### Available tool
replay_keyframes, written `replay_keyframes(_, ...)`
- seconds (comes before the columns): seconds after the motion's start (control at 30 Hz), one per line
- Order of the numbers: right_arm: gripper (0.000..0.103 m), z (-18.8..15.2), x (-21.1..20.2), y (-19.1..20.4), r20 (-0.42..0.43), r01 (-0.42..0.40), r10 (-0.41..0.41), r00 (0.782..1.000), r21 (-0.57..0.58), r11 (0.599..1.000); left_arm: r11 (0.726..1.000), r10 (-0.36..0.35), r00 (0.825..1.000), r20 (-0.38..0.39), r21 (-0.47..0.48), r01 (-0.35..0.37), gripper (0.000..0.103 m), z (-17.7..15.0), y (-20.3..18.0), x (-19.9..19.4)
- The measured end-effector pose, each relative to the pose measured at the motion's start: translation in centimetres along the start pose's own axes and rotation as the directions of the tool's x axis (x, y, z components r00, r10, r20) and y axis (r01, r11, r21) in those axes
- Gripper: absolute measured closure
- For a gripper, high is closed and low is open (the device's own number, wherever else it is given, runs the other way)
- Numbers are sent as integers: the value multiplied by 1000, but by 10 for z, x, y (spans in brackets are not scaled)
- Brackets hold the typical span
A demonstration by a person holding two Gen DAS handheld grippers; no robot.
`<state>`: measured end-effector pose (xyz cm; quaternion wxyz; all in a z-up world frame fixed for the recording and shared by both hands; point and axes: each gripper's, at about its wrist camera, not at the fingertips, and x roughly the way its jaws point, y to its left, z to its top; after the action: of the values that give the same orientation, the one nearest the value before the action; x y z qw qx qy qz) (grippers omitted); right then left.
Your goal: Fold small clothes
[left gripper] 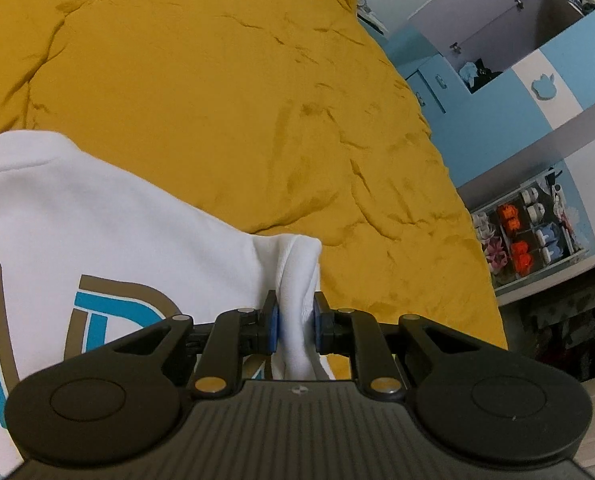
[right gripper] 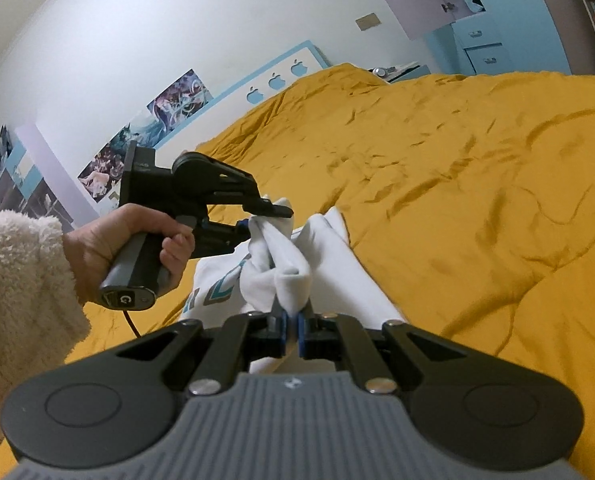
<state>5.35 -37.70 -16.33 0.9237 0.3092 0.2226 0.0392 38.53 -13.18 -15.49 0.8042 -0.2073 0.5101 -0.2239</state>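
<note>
While both claws pinch bunched cloth, the white garment [right gripper: 329,264] trails below and between left gripper [right gripper: 257,216] and right gripper [right gripper: 293,328], side by side.

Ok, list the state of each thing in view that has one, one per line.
left gripper: shut on a bunched fold of the white garment.
right gripper: shut on the garment's edge.
white garment: partly lifted and bunched at both grips, the rest lying on the bed, printed side up.
yellow bedspread: spread over the bed, wrinkled.
cupboard door: open.
</note>
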Motion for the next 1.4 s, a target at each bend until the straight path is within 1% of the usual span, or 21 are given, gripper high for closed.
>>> replay_keyframes(0.1, 103, -2, 0, -6, -1, 11, -11, 1000, 14, 1000, 1000, 7, 1000, -10, 19, -7, 86, 1, -5, 7)
replay_keyframes(0.33, 103, -8, 3, -18, -20, 42, -42, 999, 50, 998, 999, 28, 999, -28, 28, -27, 86, -5, -9, 26)
replay_keyframes(0.7, 103, -13, 9, -33, -42, 52, -48, 998, 109, 993, 996, 62, 997, -40, 60, -60, 85, -6, -18, 38)
replay_keyframes(0.73, 100, -13, 10, -35, -53, 59, -54, 997, 111, 992, 997, 56, 997, -45, 59, -53, 80, -5, -19, 40)
replay_keyframes(0.77, 100, -13, 10, -36, -57, 64, -57, 997, 115, 991, 998, 36, 998, -47, 49, -33, 67, -2, -18, 42)
replay_keyframes(0.83, 99, -12, 5, -40, -50, 62, -55, 997, 149, 987, 1000, -20, 999, -40, 12, 21, 59, 7, -21, 43)
replay_keyframes(0.9, 97, -8, -1, -38, -41, 77, -72, 997, 142, 987, 998, -64, 998, -15, 21, 65, 59, 15, -30, 38)
replay_keyframes(0.93, 96, -5, -5, -35, -31, 89, -86, 996, 132, 987, 995, -90, 996, -3, 51, 90, 58, 17, -39, 32)
replay_keyframes(0.97, 93, -2, -10, -31, -10, 117, -116, 993, 114, 987, 991, -109, 994, -1, 81, 109, 57, 18, -47, 27)
replay_keyframes(1.0, 87, 2, -16, -26, 20, 167, -169, 985, 83, 982, 985, -126, 992, -2, 117, 125, 55, 17, -55, 20)
replay_keyframes(1.03, 83, 6, -20, -22, 51, 219, -222, 974, 50, 974, 980, -131, 991, -1, 149, 130, 52, 14, -62, 14)
replay_keyframes(1.07, 82, 10, -24, -20, 80, 247, -248, 965, 27, 969, 974, -134, 991, 1, 186, 131, 51, 10, -68, 5)
replay_keyframes(1.1, 82, 14, -26, -20, 95, 248, -249, 964, 21, 968, 967, -136, 991, 5, 216, 132, 51, 5, -71, -3)
replay_keyframes(1.13, 82, 16, -25, -21, 90, 232, -233, 968, 23, 972, 960, -141, 990, 15, 245, 133, 51, -1, -73, -14)
replay_keyframes(1.2, 82, 23, -21, -22, 65, 174, -174, 983, 2, 985, 947, -151, 987, 53, 295, 129, 51, -19, -69, -42)
replay_keyframes(1.27, 82, 29, -16, -23, 65, 112, -111, 992, -12, 994, 938, -160, 985, 70, 320, 130, 50, -41, -59, -70)
replay_keyframes(1.33, 81, 38, -11, -30, 64, 52, -54, 996, 33, 998, 942, -136, 987, 87, 320, 102, 48, -68, -44, -97)
replay_keyframes(1.37, 81, 45, -5, -35, 50, 18, -22, 999, 63, 998, 949, -114, 988, 105, 306, 77, 48, -85, -34, -113)
replay_keyframes(1.4, 81, 54, 2, -39, 38, -22, 19, 999, 83, 996, 954, -105, 985, 135, 292, 62, 48, -100, -25, -126)
